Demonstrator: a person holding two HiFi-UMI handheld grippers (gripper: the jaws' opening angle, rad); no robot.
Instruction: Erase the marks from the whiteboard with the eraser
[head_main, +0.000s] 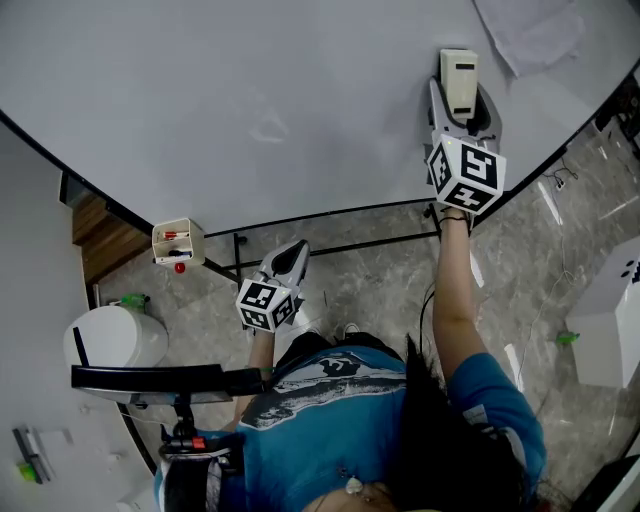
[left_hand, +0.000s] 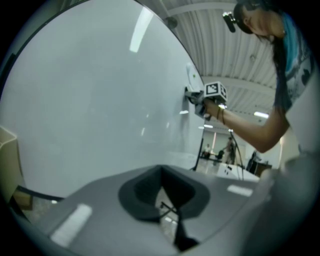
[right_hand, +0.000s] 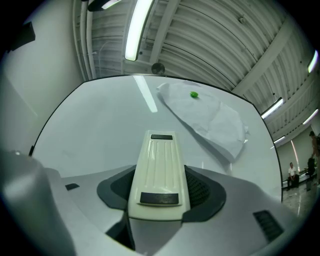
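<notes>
The whiteboard (head_main: 250, 90) fills the upper part of the head view. A cream plastic eraser (head_main: 459, 82) lies flat against it near the right edge, with my right gripper (head_main: 456, 108) shut on it. In the right gripper view the eraser (right_hand: 160, 165) sticks out between the jaws onto the whiteboard (right_hand: 95, 135). A faint smear (head_main: 270, 128) shows on the board's middle. My left gripper (head_main: 288, 255) hangs lower, just off the board's bottom edge. Its jaws are shut with nothing between them (left_hand: 162, 197). The left gripper view shows the right gripper (left_hand: 196, 96) pressed to the board.
A sheet of paper (head_main: 530, 30) hangs at the board's upper right, pinned by a green magnet (right_hand: 193, 94). A small marker box (head_main: 178, 241) sits on the board's lower edge. A white bin (head_main: 115, 338), a black stand (head_main: 170, 380) and a white box (head_main: 610, 320) stand on the floor.
</notes>
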